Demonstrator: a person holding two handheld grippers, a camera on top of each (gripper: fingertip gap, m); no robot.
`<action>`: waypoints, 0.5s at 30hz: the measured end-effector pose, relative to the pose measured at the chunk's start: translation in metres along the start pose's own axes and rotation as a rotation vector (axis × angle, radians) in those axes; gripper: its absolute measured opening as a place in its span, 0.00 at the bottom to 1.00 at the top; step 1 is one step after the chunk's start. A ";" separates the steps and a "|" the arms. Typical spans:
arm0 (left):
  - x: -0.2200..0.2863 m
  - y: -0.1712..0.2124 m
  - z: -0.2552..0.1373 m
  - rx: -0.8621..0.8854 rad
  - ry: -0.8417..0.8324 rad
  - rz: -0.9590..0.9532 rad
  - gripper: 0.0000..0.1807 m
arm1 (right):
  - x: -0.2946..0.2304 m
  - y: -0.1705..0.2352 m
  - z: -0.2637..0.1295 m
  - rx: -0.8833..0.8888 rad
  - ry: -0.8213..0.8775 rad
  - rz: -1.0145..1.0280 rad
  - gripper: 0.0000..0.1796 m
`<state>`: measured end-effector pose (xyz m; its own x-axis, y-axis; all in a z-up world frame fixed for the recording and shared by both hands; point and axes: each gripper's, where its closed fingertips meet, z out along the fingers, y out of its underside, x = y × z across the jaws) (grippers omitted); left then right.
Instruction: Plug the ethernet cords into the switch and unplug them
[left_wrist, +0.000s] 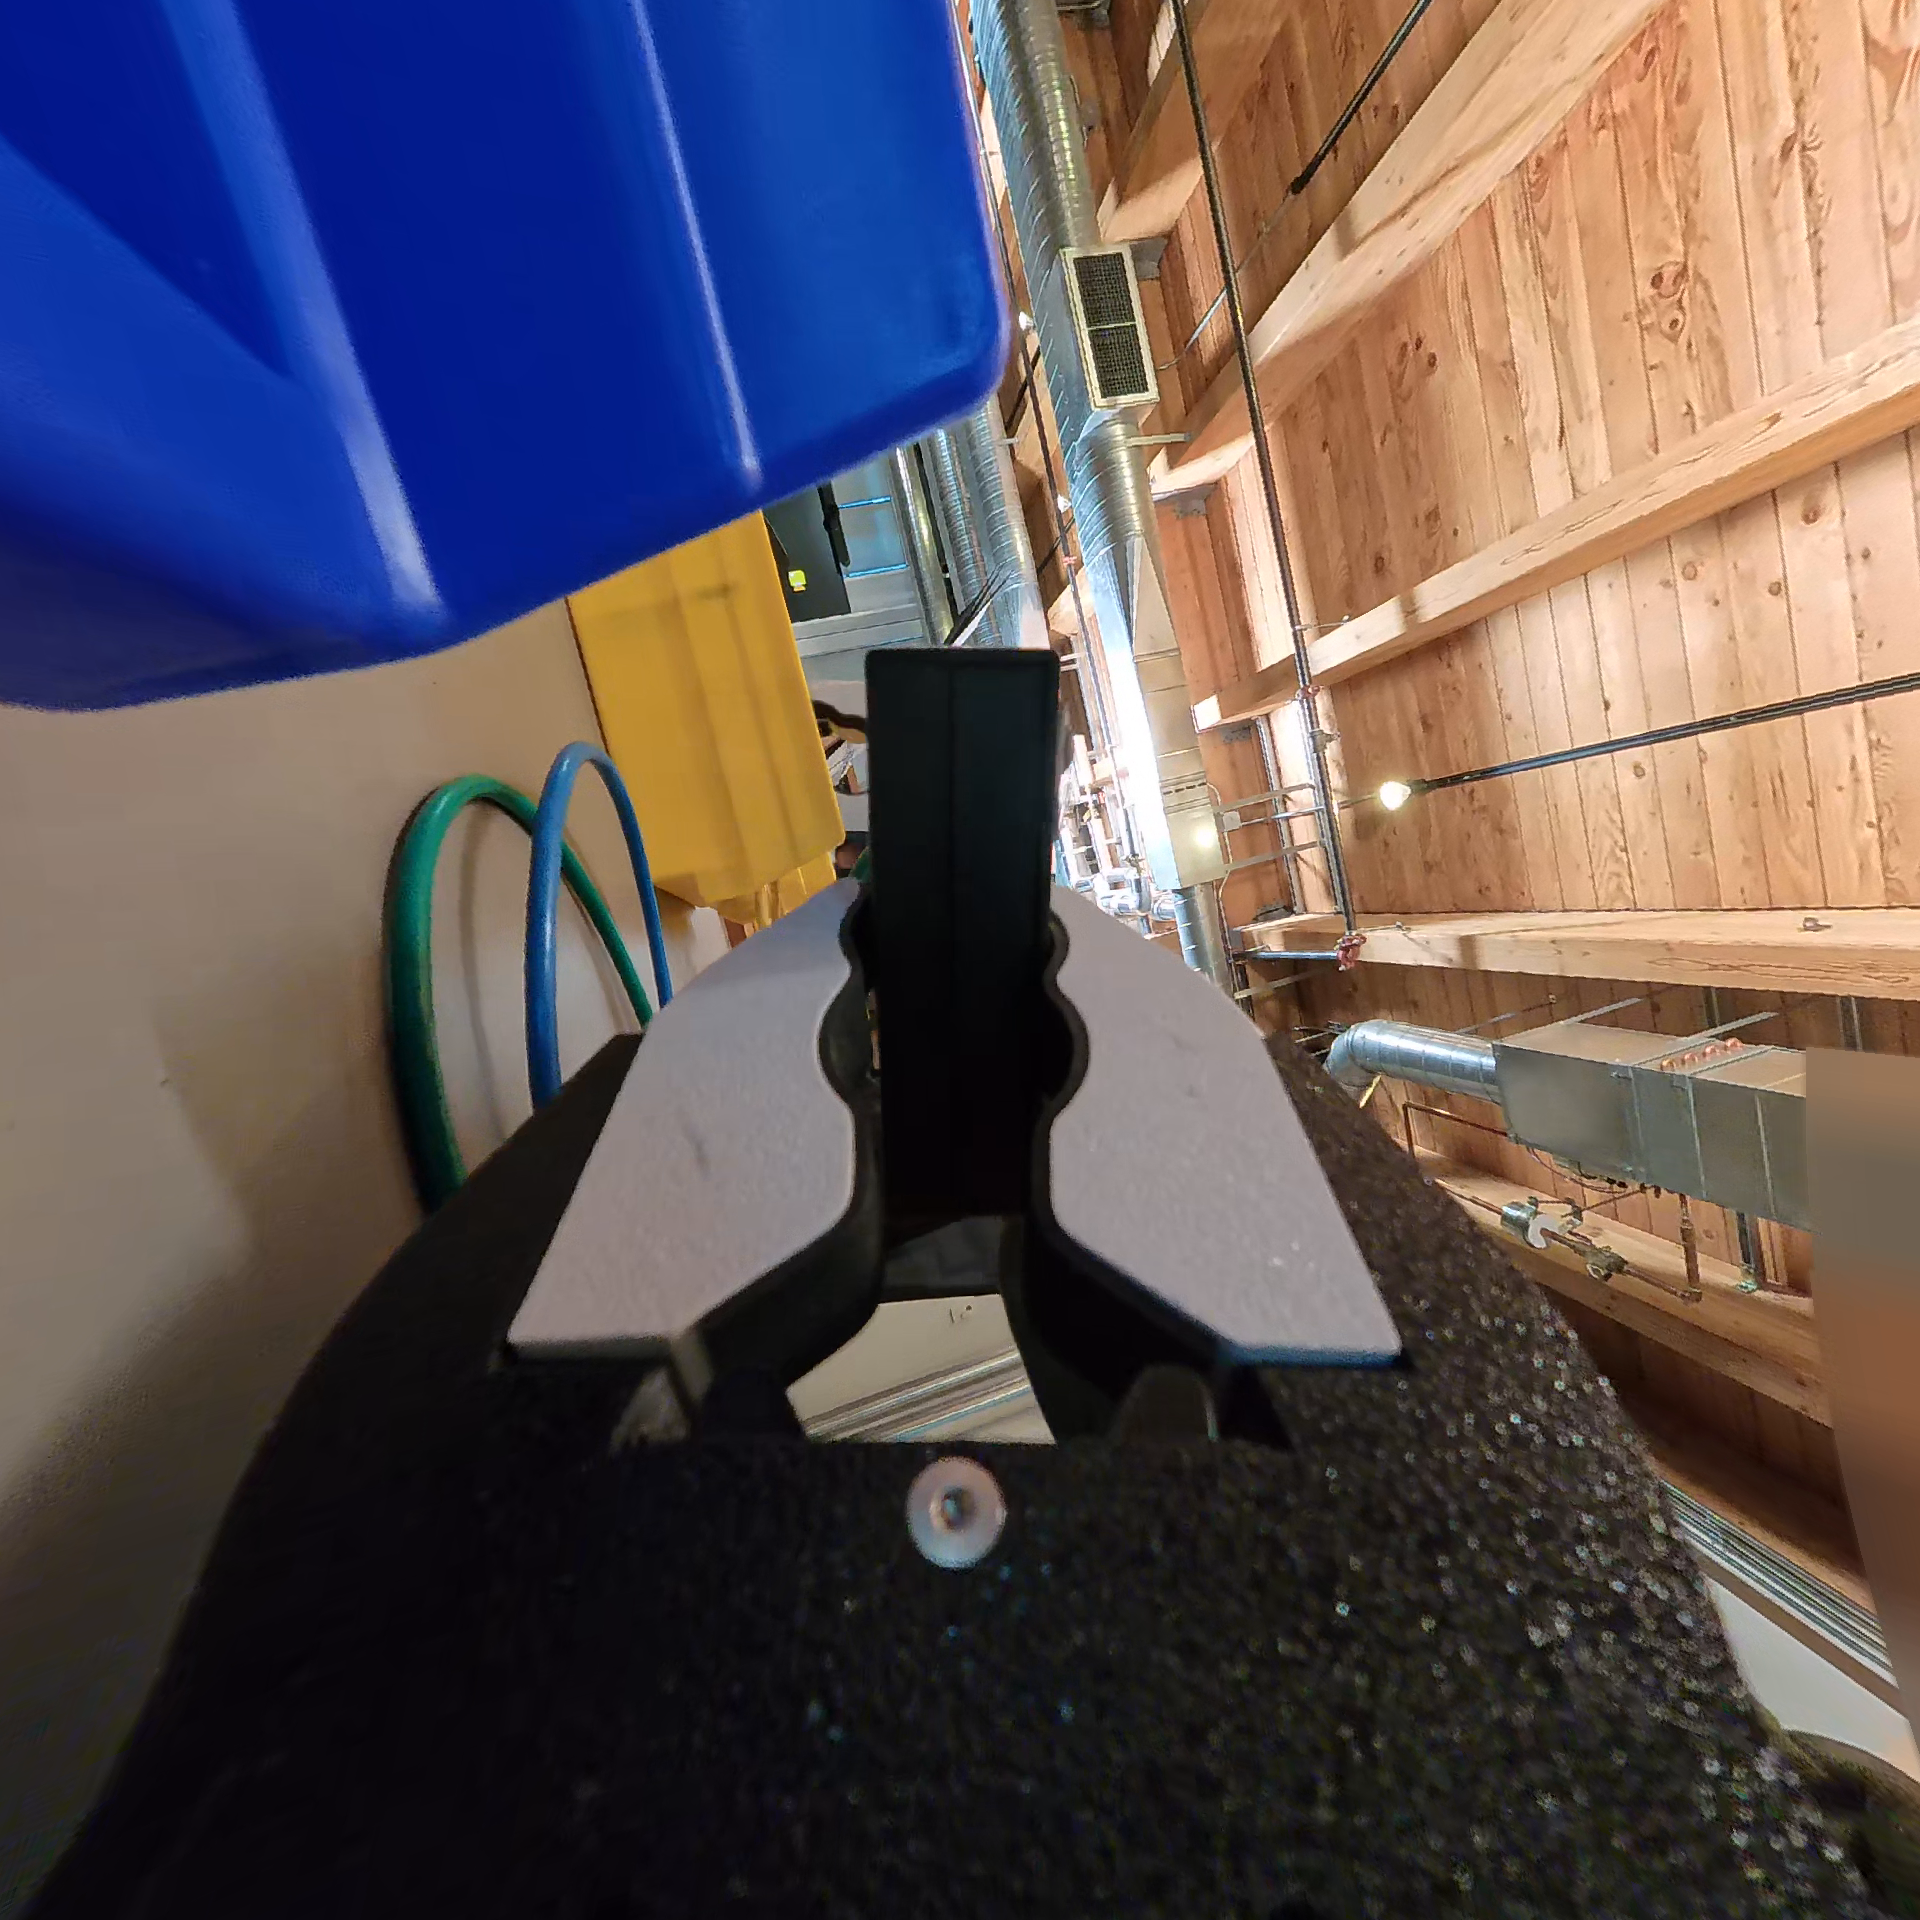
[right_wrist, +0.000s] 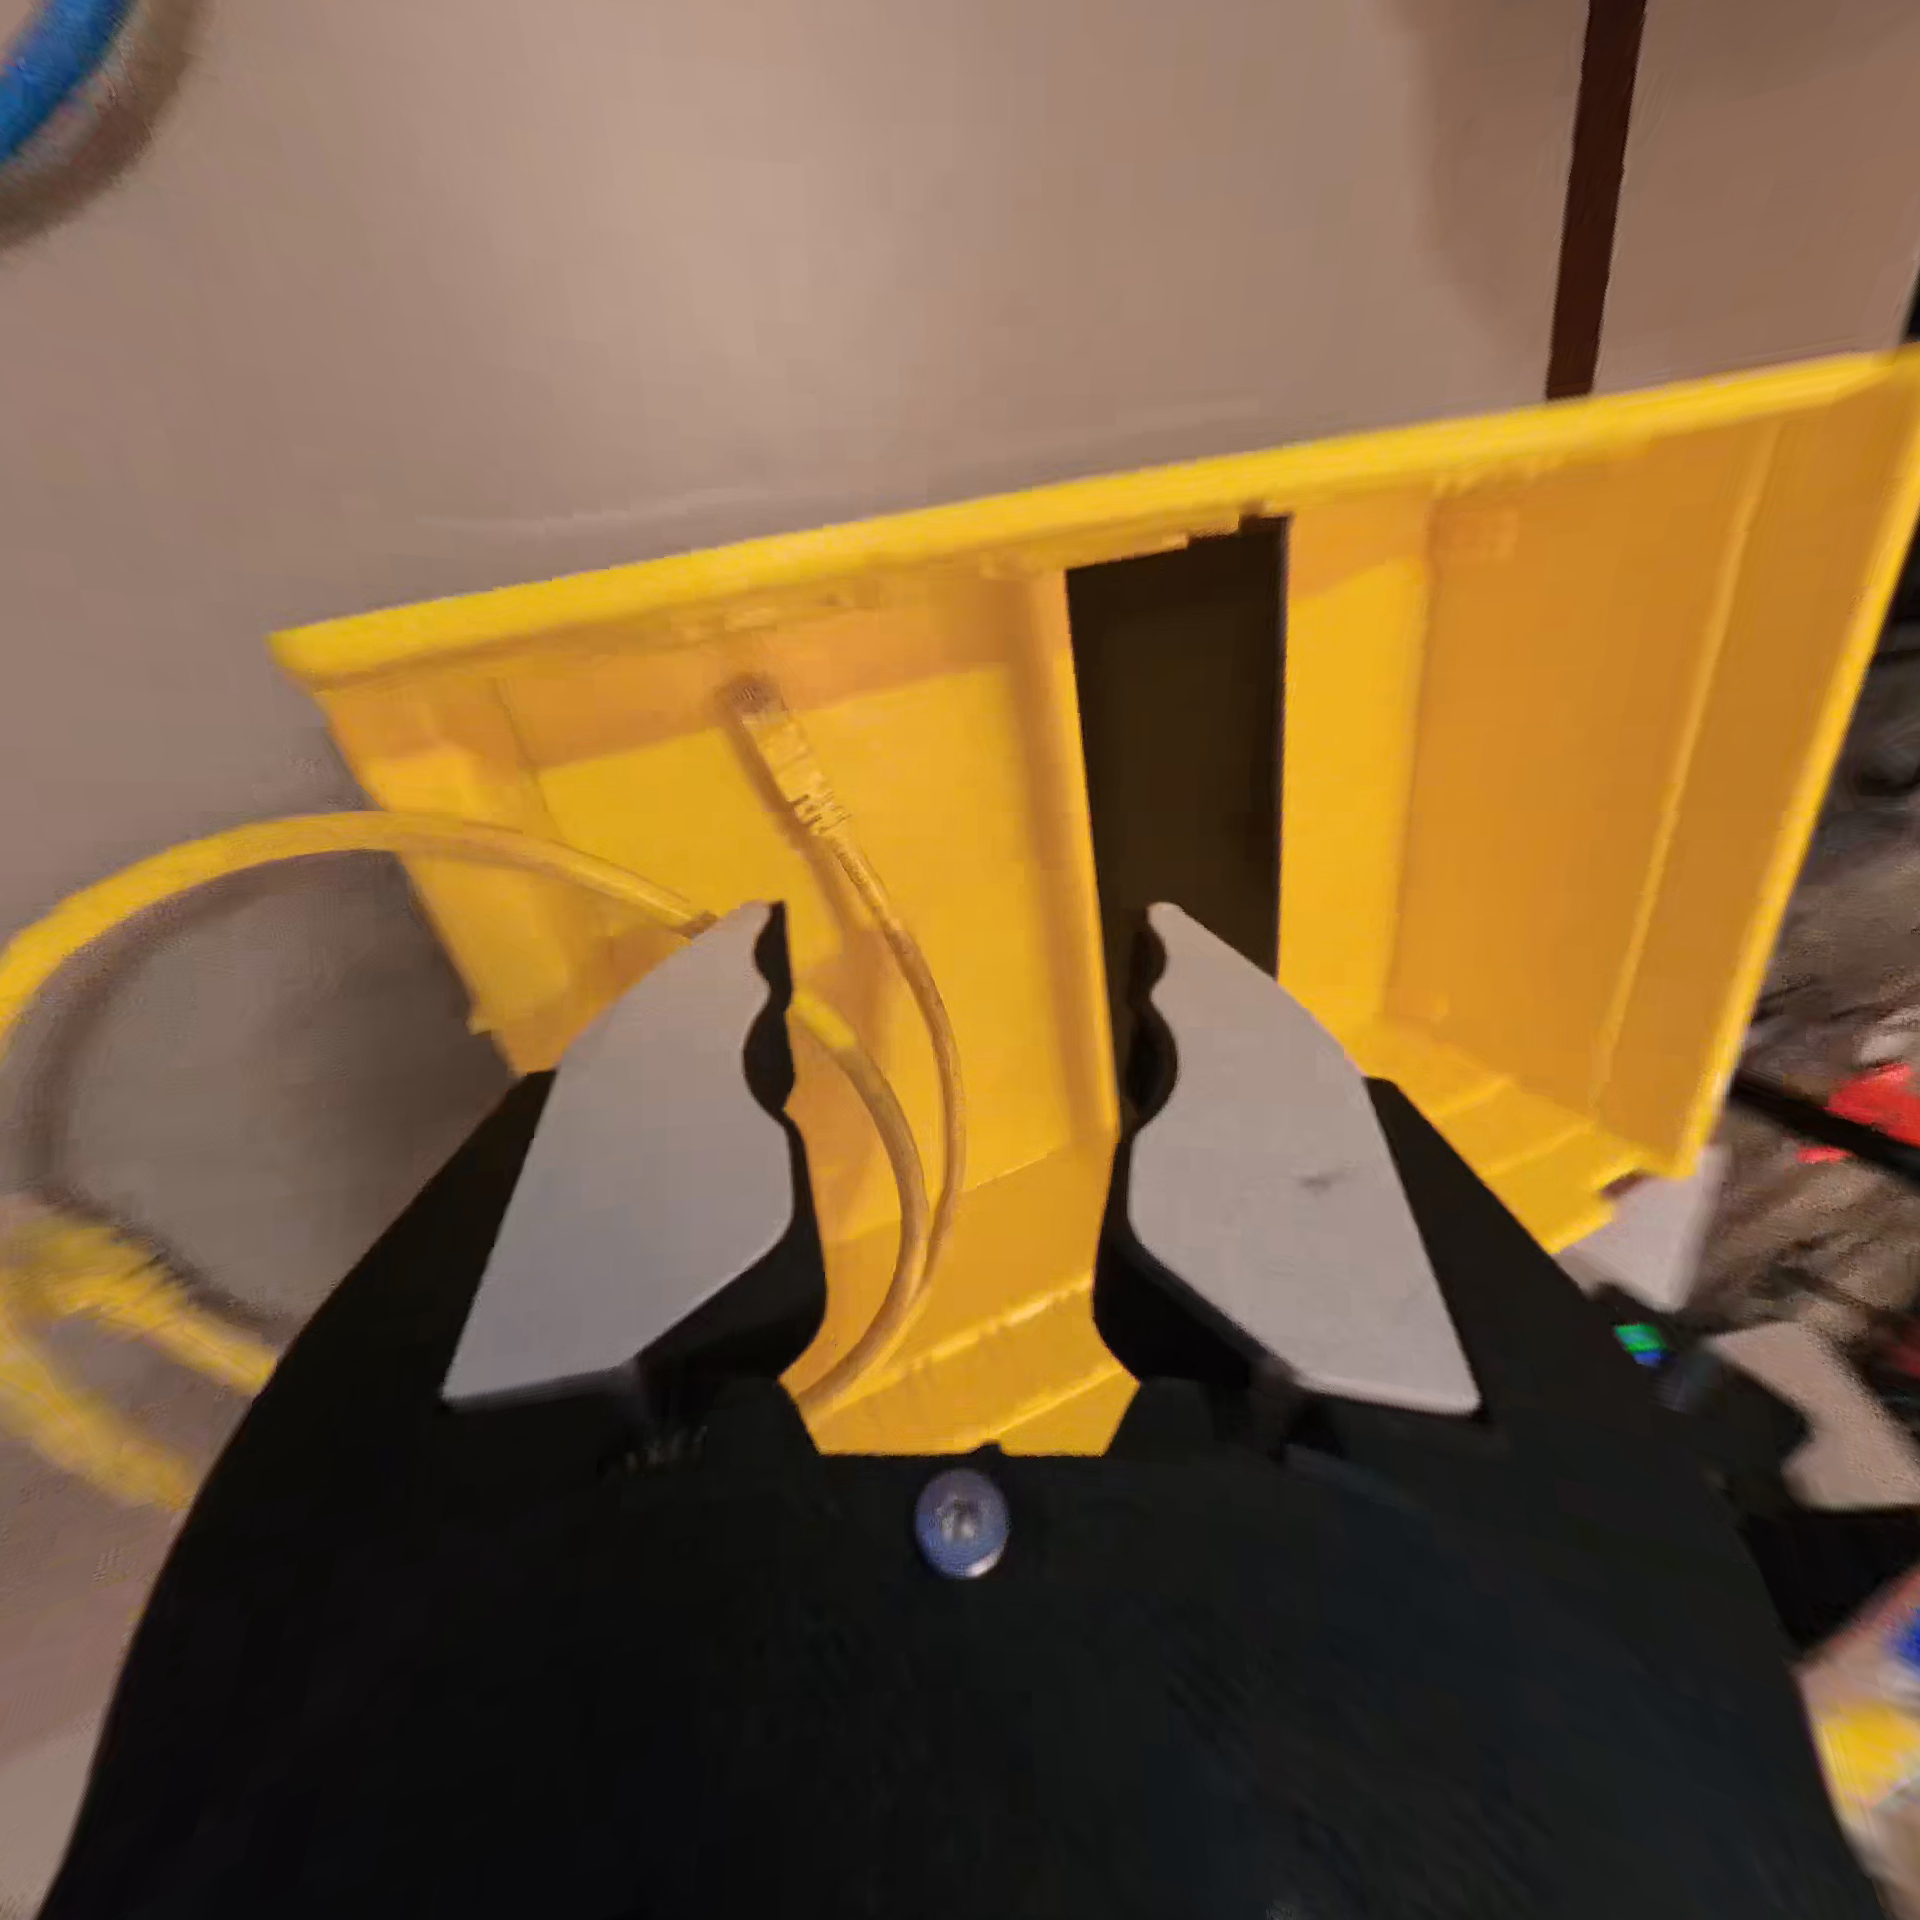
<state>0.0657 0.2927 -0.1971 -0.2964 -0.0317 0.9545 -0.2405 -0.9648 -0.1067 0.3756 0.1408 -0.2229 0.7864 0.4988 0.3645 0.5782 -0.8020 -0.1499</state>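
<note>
My left gripper (left_wrist: 956, 906) is shut on a flat black box (left_wrist: 961, 790), seen end-on, which looks like the switch; its ports are hidden. A green cord (left_wrist: 410, 997) and a blue cord (left_wrist: 545, 935) loop on the beige table beside it. My right gripper (right_wrist: 964, 916) is open above a yellow bin (right_wrist: 1507, 831). A yellow ethernet cord (right_wrist: 935, 1039) runs through the gap between its fingers without being held. The cord's plug (right_wrist: 784, 743) lies inside the bin, and the rest loops out to the left.
A big blue bin (left_wrist: 468, 312) hangs close at the upper left of the left wrist view, with a yellow bin (left_wrist: 707, 727) behind it. That view is tilted toward a wooden ceiling with metal ducts (left_wrist: 1101, 520). A black strip (right_wrist: 1179, 727) divides the yellow bin.
</note>
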 end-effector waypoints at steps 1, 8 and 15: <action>0.000 0.000 0.000 -0.001 0.001 0.000 0.16 | -0.004 0.003 -0.009 0.004 -0.051 0.076 0.40; 0.000 0.001 0.000 -0.007 0.004 0.006 0.15 | -0.037 0.058 -0.072 0.003 -0.171 0.615 0.41; -0.001 0.003 0.002 -0.017 0.003 0.009 0.15 | -0.127 0.156 -0.041 -0.073 -0.311 1.147 0.36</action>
<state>0.0666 0.2893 -0.1978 -0.3011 -0.0400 0.9527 -0.2536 -0.9598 -0.1205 0.3569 -0.0613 -0.2554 0.8616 -0.4713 -0.1884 -0.5026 -0.8441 -0.1866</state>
